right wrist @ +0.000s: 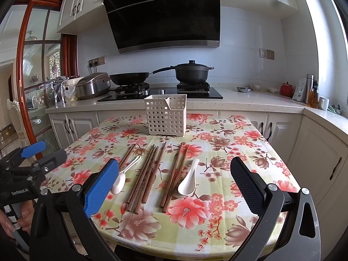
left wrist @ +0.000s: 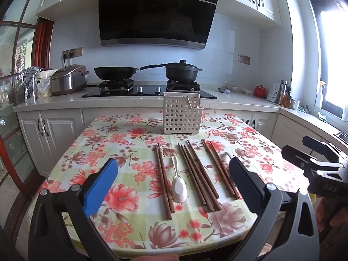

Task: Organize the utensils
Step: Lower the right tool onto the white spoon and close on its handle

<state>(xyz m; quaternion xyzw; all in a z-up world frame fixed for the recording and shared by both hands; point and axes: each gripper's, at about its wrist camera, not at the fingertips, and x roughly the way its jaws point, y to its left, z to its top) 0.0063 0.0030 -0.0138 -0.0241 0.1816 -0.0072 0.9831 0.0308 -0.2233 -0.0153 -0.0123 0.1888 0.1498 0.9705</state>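
Several brown wooden chopsticks (left wrist: 195, 174) (right wrist: 150, 174) lie in three groups on the floral tablecloth (left wrist: 130, 195) (right wrist: 217, 195). One white ceramic spoon (left wrist: 178, 184) (right wrist: 121, 177) lies between the left groups. A second white spoon (right wrist: 188, 181) lies right of the chopsticks, mostly hidden in the left wrist view. A white perforated utensil holder (left wrist: 181, 115) (right wrist: 166, 115) stands upright and empty at the table's far side. My left gripper (left wrist: 174, 174) is open and empty above the near edge. My right gripper (right wrist: 174, 174) is open and empty beside it.
Behind the table runs a counter with a hob (left wrist: 150, 91), a wok (left wrist: 115, 71), a lidded pot (left wrist: 181, 70) and a rice cooker (left wrist: 69, 79). Bottles and jars (right wrist: 311, 91) stand at the counter's right. A glass door (right wrist: 39, 65) is at the left.
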